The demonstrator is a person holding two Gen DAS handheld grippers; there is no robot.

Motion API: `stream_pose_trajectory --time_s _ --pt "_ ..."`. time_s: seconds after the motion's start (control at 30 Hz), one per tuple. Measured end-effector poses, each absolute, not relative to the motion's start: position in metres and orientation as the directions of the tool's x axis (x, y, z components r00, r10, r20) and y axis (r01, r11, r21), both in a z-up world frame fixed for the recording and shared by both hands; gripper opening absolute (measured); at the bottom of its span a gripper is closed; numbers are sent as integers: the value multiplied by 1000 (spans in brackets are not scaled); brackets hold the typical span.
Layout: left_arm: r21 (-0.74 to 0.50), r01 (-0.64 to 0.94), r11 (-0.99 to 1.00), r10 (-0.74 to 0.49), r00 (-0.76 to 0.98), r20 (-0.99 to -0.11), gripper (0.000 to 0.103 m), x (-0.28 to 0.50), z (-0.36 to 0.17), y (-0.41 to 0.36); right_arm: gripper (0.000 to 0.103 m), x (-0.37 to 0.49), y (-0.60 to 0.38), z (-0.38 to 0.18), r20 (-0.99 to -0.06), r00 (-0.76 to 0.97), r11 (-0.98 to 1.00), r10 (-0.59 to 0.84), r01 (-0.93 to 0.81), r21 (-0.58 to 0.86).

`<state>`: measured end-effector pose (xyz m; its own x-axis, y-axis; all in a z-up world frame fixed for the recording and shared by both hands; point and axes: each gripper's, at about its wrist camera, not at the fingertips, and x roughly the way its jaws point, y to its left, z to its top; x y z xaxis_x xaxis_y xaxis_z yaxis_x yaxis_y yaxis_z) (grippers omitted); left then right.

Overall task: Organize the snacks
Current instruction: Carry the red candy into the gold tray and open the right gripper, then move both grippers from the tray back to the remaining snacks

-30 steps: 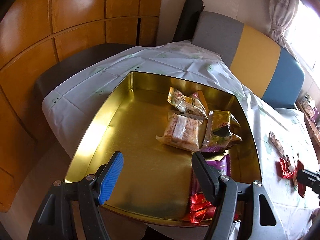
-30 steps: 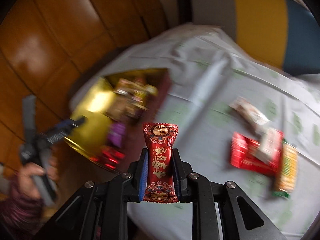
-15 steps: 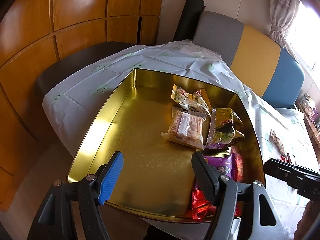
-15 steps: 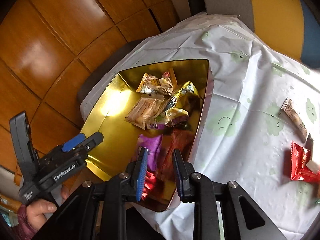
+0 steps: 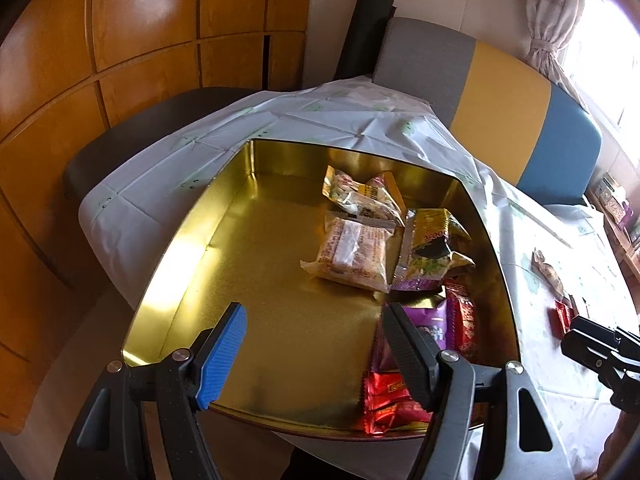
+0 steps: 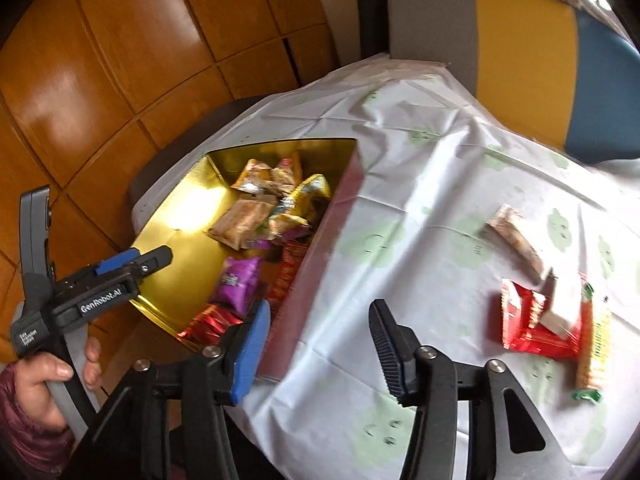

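Gold metal lines the tin (image 5: 224, 264), a wide shallow box that sits on the left part of the surface (image 6: 420, 208), which is covered by a white cloth printed with pale green faces. The left claw (image 5: 312, 344) hovers over the tin's near edge with its jaws spread apart and nothing between them; its blue pad is on the left, its black pad on the right. A person's hand (image 6: 44, 384) in a dark red sleeve holds its grip.

Inside the tin the snacks are gathered along the right-hand side. At the far end lies a crinkled gold-and-clear packet (image 5: 360, 196), then a clear-wrapped beige biscuit pack (image 5: 352, 254), then a yellow and purple bag (image 5: 432, 252). Nearer, close by the left claw's black pad, lie a purple packet (image 5: 430, 320), a red sweet with gold print (image 5: 466, 324) and, at the near rim, a cluster of shiny red wrappers (image 5: 388, 400).

The right claw (image 6: 320, 348) hangs just past the tin's red outer wall, over bare cloth, its jaws having just been opening and now released and empty. Further right on the cloth lie a brown-striped bar (image 6: 516, 240), a red packet (image 6: 532, 332) with a white wrapped piece (image 6: 560, 300) on it, and an orange and green biscuit tube (image 6: 596, 348), all well apart from the tin.
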<state>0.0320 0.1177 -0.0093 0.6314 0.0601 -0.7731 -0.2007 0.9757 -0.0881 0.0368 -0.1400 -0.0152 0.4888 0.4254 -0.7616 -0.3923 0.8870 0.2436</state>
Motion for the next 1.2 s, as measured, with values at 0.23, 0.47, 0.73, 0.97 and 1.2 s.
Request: stream_pose_trajectory --time_s 0.23,0.47,0.73,0.97,1.2 --pt "-58 -177 982 67 625 -777 72 32 -9 107 65 37 -180 -20 -772 513 920 374 -310 240" --pt "-48 -139 989 50 624 -780 72 32 -10 96 72 40 -219 -19 -782 540 947 311 -246 206" --pt "-36 -98 994 33 625 -780 72 33 -7 82 75 45 -274 -7 -781 587 977 213 -148 156" --pt "-18 -64 998 26 628 -778 72 33 -3 68 77 55 -324 -3 -784 612 994 105 -57 89" --pt "5 -19 1000 15 628 -778 72 36 2 48 80 65 -383 -18 -788 615 989 -17 125 76"
